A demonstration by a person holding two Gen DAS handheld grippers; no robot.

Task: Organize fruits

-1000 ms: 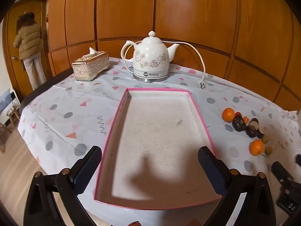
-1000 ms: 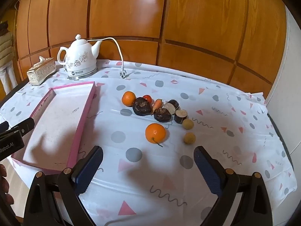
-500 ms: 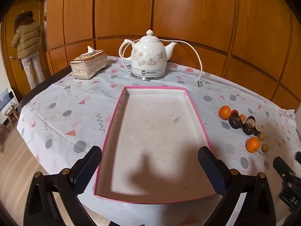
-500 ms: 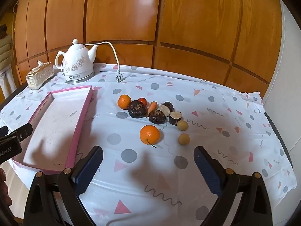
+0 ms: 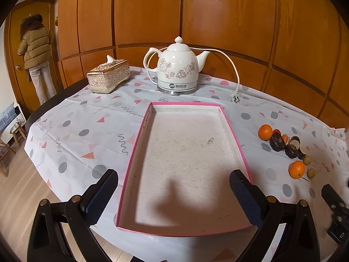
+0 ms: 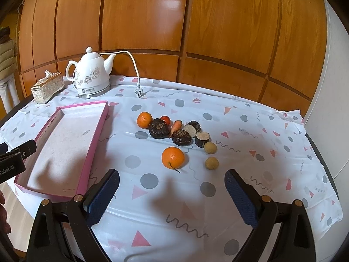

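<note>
On the far left of the left wrist view, a person in a tan puffy coat (image 5: 35, 43) stands by a wooden door. A gold tissue box (image 5: 108, 76) sits at the back of the counter (image 5: 72, 135), which has a white cloth with dots and triangles on it. Next to the box is a white teapot-shaped kettle (image 5: 177, 68) with flowers on it. Its white cord ends in a plug (image 5: 235, 97) lying on the cloth.

The left gripper (image 5: 174, 193) hangs over the near end of a pink-edged tray (image 5: 136, 150). Its two dark blue fingers (image 5: 102, 198) are spread wide apart. They hold nothing and touch nothing.

To the right of the tray, the fruits lie in a little bunch on the cloth. At the back are an orange (image 6: 144, 120), a small red tomato (image 6: 165, 119) and a little carrot (image 6: 176, 125). Two dark, bumpy brown fruits (image 6: 159, 128) sit just in front, touching the others. Beside them are two cut pieces (image 6: 202, 139) with dark skin and pale insides. A second orange (image 6: 173, 157) with a short stem sits nearer, a bit apart. Two small round tan fruits (image 6: 211, 163) lie just to its right.

The right gripper (image 6: 172, 193) hangs above the cloth, near the second orange but not touching it. Its blue fingers (image 6: 102, 197) are also wide apart and hold nothing.
</note>
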